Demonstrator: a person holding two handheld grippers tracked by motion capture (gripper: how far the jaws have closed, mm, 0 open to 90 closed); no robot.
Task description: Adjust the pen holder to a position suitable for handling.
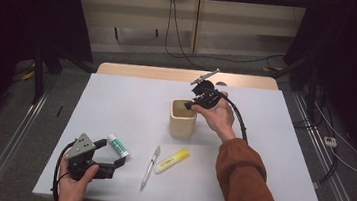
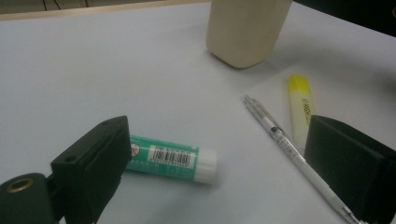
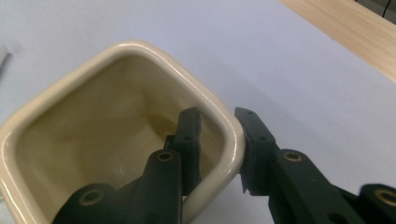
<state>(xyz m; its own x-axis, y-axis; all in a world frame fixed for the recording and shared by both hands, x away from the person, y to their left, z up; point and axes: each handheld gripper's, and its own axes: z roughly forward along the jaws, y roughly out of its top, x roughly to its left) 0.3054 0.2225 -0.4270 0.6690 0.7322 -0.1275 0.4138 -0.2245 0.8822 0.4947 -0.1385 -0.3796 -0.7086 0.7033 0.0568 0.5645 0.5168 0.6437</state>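
The right gripper point(image 3: 218, 135) straddles the near wall of the cream cup point(image 1: 182, 123), one finger point(image 3: 189, 140) inside and the other outside, both drawn in on the rim, so the cup looks pinched. The cup stands upright near the middle of the tabletop point(image 1: 116, 104), closer to its far edge. To handle it well, I would keep the pinch square on the wall and low enough that the rim cannot slip out, then lift straight up before carrying it anywhere, since a one-wall hold lets a cup swing.

The left gripper point(image 2: 215, 163) rests near the front left corner with its fingers wide apart and nothing clamped; the green glue stick point(image 2: 170, 160) lies between them, touching the left finger. A white pen point(image 2: 289, 149) and a yellow highlighter point(image 2: 300, 109) lie side by side near the front edge, in front of the cup.
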